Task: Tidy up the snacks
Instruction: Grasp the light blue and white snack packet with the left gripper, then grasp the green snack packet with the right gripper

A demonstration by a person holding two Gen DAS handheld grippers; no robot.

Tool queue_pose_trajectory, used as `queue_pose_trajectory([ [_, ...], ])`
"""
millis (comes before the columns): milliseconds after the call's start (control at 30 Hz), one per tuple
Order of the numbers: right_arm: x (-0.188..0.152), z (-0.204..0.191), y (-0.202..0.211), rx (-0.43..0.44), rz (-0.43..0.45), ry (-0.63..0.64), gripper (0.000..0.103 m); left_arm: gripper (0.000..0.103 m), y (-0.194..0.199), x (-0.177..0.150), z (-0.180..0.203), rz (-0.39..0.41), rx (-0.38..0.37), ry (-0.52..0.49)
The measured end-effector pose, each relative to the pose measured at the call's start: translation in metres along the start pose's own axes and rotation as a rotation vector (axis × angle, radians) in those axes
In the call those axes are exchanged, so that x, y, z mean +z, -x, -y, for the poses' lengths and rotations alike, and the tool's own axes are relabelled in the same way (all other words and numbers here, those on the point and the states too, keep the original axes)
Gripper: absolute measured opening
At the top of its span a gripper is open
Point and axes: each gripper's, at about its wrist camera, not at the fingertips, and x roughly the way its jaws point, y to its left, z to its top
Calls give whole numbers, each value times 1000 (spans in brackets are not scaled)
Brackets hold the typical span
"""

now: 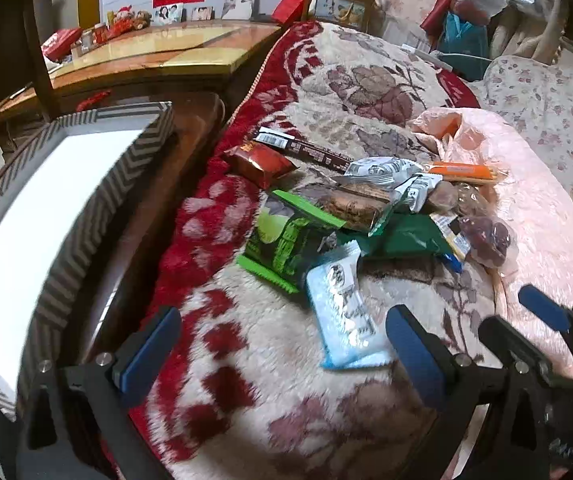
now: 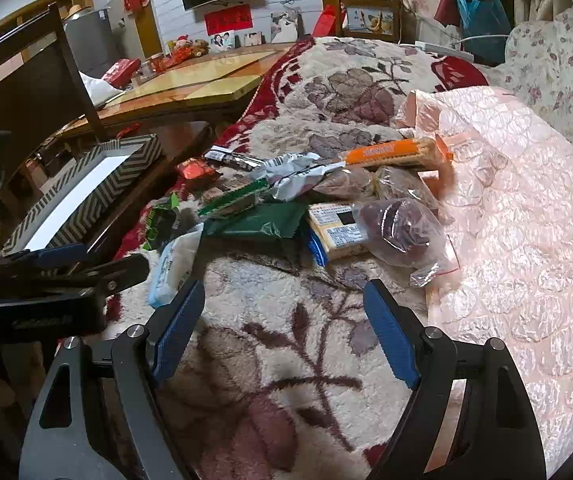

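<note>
A heap of snack packets lies on a flowered blanket point(image 1: 286, 360): a light blue packet point(image 1: 344, 312), a green packet point(image 1: 286, 240), a red packet point(image 1: 260, 162), an orange cracker pack point(image 1: 460, 171) and a clear bag of dark fruit point(image 2: 402, 236). A zigzag-patterned box with a white inside point(image 1: 46, 216) stands on a low wooden stand to the left. My left gripper point(image 1: 282, 344) is open and empty, just short of the light blue packet. My right gripper point(image 2: 282, 320) is open and empty over the blanket, short of the heap; it also shows in the left wrist view point(image 1: 534, 316).
A pink quilted cover point(image 2: 526, 220) lies to the right of the heap. A wooden table point(image 1: 158, 52) with red boxes and photos stands behind the box. A dark chair point(image 2: 26, 80) stands at the left. Flowered bedding and bags fill the far right.
</note>
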Motion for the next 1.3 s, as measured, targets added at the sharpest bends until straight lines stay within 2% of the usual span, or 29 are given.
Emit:
queue_pose_trajectory([
  [233,-1,7,-3,-5,-12,-14,82,103,-25,7,14,-51,-41,9],
  [267,-1,9,-3,-5,-15,-20,82,100,-29,6,16,-63,-42,4],
  [333,-1,11,-5,-4,-20,-29,82,87,-37,6,17,-83,-47,-4],
  [400,-1,13,-6,-2,-23,-35,82,66,-44,5,16,-118,-63,-4],
  [433,-2,14,-7,-1,-27,-37,82,64,-46,5,14,-124,-61,-1],
  [533,-2,13,-9,5,-34,-36,82,43,-42,4,8,-105,-69,6],
  [567,-2,12,-9,7,-35,-33,82,30,-40,3,4,-106,-64,11],
  [667,0,8,-11,19,-41,-25,82,28,-35,0,-5,-121,-99,21],
  [867,8,-11,-18,70,-50,10,82,28,-13,-12,-22,-114,-103,11],
  [1167,25,-55,-46,214,-117,22,82,28,14,-15,-48,-58,-21,11],
  [1300,33,-74,-56,201,-119,84,82,28,23,-13,-61,-38,2,30],
])
